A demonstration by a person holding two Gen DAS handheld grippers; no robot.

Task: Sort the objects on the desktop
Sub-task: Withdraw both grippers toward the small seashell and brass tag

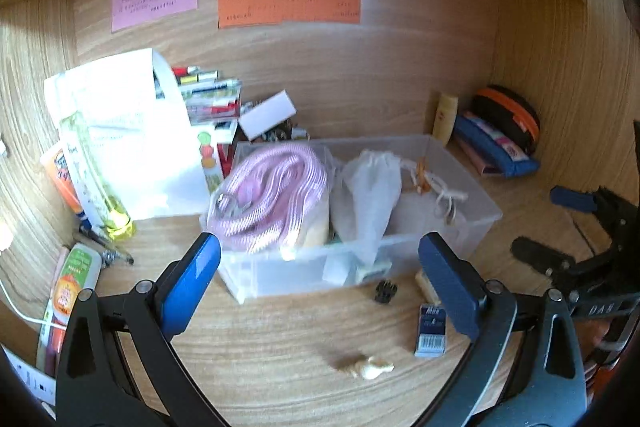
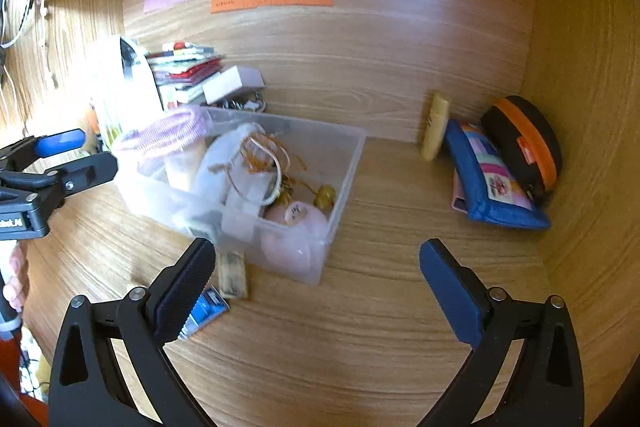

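A clear plastic box (image 1: 280,275) stands mid-desk, holding a pink striped cloth roll (image 1: 276,195), a white drawstring bag (image 1: 368,195) and small trinkets. My left gripper (image 1: 320,267) is open just in front of the box, holding nothing. On the desk before it lie a black clip (image 1: 386,291), a blue barcoded packet (image 1: 431,329), a wooden piece (image 1: 426,285) and a cream lump (image 1: 366,367). My right gripper (image 2: 320,267) is open and empty by the near right corner of the box (image 2: 348,171), with the packet (image 2: 206,311) beside its left finger. Each gripper shows in the other's view: right (image 1: 548,227), left (image 2: 86,155).
The desk is a wooden alcove with a shelf overhead. A white paper bag (image 1: 120,131), stacked books and boxes (image 2: 188,71) and tubes (image 1: 72,283) crowd the left. A cream bottle (image 2: 434,127), blue pouch (image 2: 488,183) and black-orange case (image 2: 524,147) sit back right.
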